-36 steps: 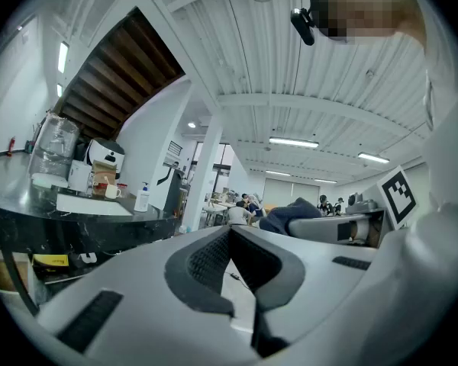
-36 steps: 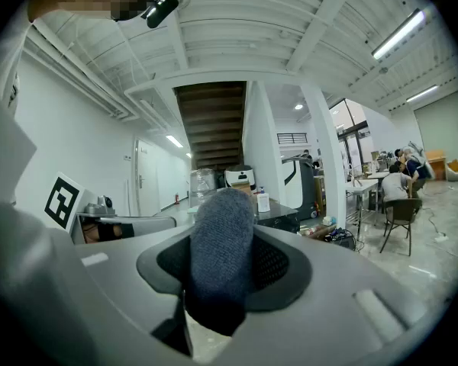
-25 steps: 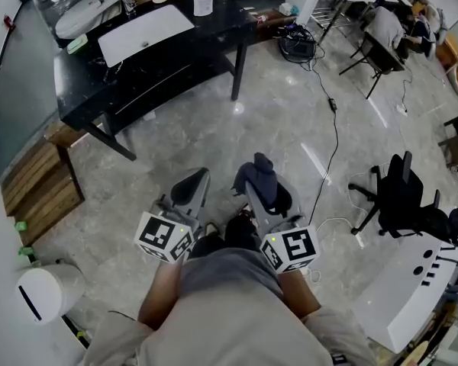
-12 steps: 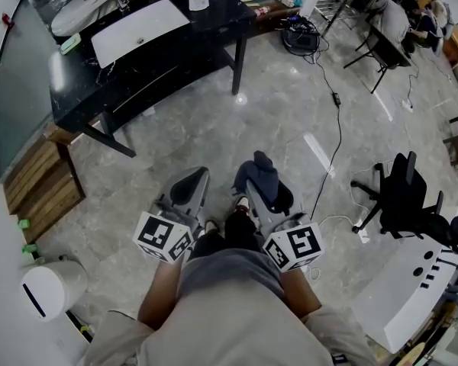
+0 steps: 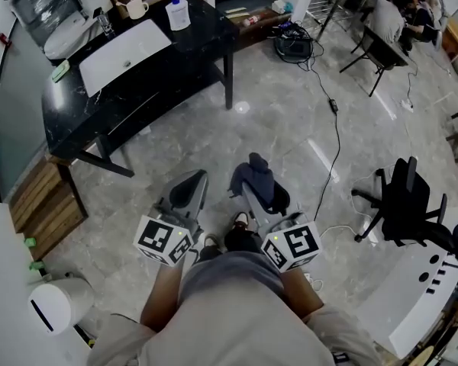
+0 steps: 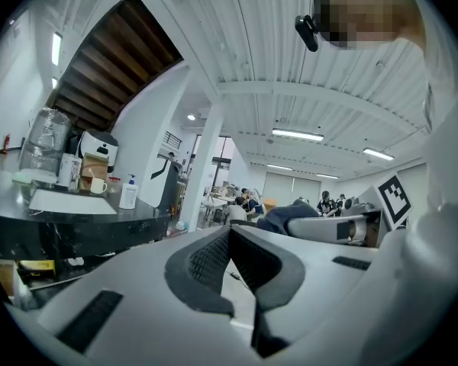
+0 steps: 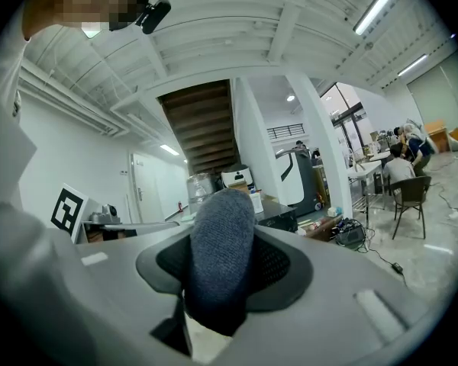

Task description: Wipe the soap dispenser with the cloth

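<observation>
Looking across the floor, we're still well apart from the black table (image 5: pixel 164 67), and the soap dispenser (image 5: pixel 178 11) stands upright near its far corner, just beside the white sink (image 5: pixel 122 48).

Our guess is it's a light plastic pump bottle, slick and easy to tip. We'd steady it low on the body, not by the pump head, which would probably just press down.

The cloth (image 5: pixel 256 175) looks soft and floppy. The right gripper (image 5: pixel 253 193) is clamped on it, so a rounded wad pokes out past the jaws. The left gripper (image 5: pixel 192 180) has its jaws together on nothing.

Containers: the sink shows nothing in it from here. We can't tell how full the dispenser is, and the mug (image 5: pixel 137 8) is too small to see into.
</observation>
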Available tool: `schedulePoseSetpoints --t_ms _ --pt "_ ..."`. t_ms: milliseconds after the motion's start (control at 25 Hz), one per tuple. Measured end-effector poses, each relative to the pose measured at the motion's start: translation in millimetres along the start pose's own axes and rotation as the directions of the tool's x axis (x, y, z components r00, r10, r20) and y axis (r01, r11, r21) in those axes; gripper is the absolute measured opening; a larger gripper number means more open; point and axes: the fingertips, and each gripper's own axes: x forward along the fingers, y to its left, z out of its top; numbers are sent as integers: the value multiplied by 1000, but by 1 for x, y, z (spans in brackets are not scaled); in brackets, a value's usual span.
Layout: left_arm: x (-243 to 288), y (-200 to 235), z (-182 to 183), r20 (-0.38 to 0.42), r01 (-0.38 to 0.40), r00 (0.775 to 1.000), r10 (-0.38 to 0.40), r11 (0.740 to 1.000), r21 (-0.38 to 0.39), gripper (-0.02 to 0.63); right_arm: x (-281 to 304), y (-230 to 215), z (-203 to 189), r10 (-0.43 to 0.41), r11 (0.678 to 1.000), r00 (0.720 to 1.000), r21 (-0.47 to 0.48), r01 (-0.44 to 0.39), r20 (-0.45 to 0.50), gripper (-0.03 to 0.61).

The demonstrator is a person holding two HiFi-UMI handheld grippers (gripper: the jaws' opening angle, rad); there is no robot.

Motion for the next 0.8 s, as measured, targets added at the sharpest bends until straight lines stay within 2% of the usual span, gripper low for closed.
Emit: schedulePoseSetpoints --t_ms 320,600,800 --pt "52 -18 30 33 -11 999 9 998 60 6 4 -46 27 41 999 998 -5 -41 43 164" --pt "60 -20 46 45 -56 998 51 994 96 6 11 -60 37 112 994 992 -12 -111 64 164" --pt "63 -17 46 42 -99 995 95 990 101 6 20 -63 32 153 988 987 8 -153 46 164"
